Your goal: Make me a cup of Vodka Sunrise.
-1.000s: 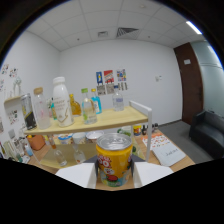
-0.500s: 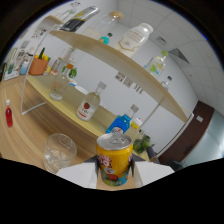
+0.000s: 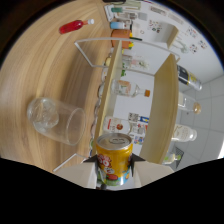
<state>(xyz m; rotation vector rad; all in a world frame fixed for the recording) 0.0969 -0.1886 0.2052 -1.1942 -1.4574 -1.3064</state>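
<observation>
A yellow-orange drink can (image 3: 114, 159) with a silver top sits between my gripper's (image 3: 113, 172) two white fingers, and both fingers press on its sides. The view is rolled far over, so the can lies tipped on its side above the wooden table (image 3: 47, 70). A clear glass tumbler (image 3: 56, 120) with ice in it stands on the table just beside the can's top. A small bottle of red liquid (image 3: 75, 25) lies on the table far beyond the glass.
A white wire rack with wooden shelves (image 3: 165, 100) runs beyond the can. It holds several bottles, among them a clear one with an orange cap (image 3: 129, 90) and one with a red label (image 3: 120, 125). An orange cup (image 3: 121, 37) stands at the rack's far end.
The view has rolled further over, turning the can from tilted to nearly sideways. The glass now lies closer to the can's top. The fingers stay on the can.
</observation>
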